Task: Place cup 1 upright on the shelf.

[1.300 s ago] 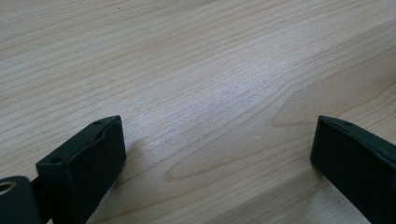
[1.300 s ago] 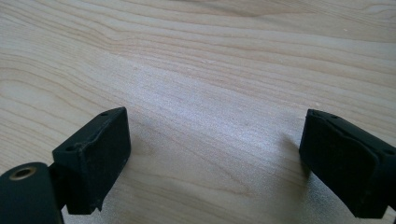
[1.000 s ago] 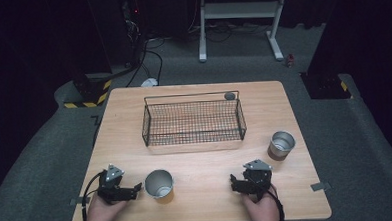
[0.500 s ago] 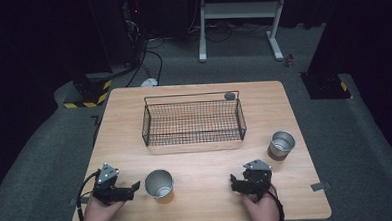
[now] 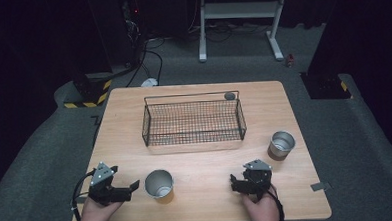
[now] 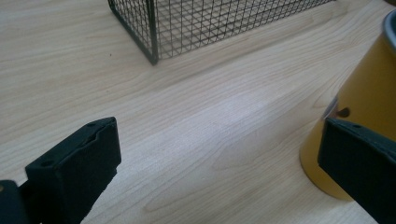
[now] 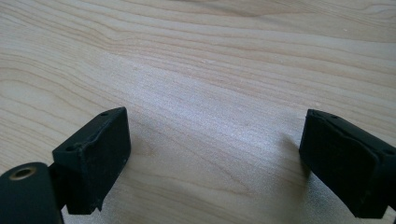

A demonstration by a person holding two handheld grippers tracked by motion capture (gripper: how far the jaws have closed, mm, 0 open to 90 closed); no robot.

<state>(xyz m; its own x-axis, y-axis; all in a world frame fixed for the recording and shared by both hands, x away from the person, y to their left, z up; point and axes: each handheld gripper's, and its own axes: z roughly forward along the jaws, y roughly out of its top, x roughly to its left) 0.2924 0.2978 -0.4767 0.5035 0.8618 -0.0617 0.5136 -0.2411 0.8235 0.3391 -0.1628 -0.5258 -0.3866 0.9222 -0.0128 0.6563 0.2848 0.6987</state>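
Approach to the nearer metal cup [image 5: 159, 183] is being made by the left gripper [image 5: 133, 186]: its jaws have just been opening and are standing wide, nothing between them, with the cup just beside the right-hand pad [image 6: 359, 163] and not touched. The right gripper [image 5: 233, 182] is being held spread over bare table [image 5: 206, 155]. Next, judging by this, the cup is to be straddled, clamped and carried toward the wire basket [image 5: 193, 121] ahead of the fingers.

Wire basket [image 5: 193, 121], far metal cup [image 5: 281, 145].
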